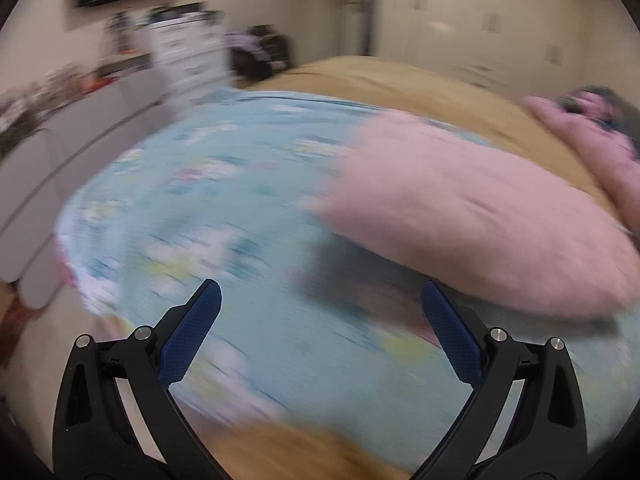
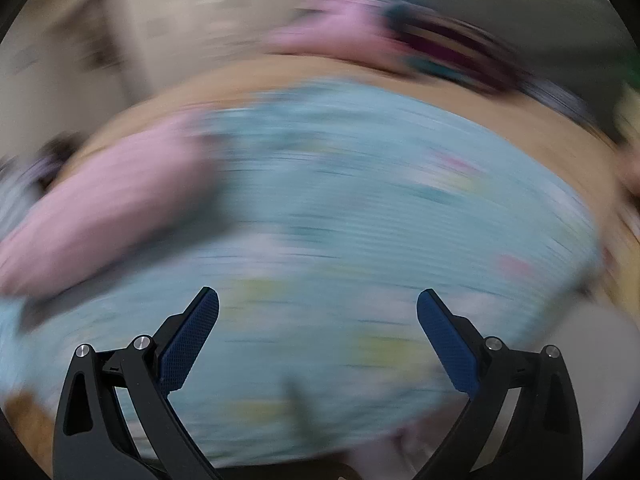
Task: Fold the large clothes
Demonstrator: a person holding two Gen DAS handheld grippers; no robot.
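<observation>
The left gripper has its two blue-padded fingers spread wide apart, with nothing between them. The right gripper stands the same way, blue pads far apart and gripping nothing. Both point forward and slightly downward.

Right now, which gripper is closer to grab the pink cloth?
Probably the left gripper: the pink cloth lies just past its right finger. The right gripper, also open, sees it farther off.
</observation>
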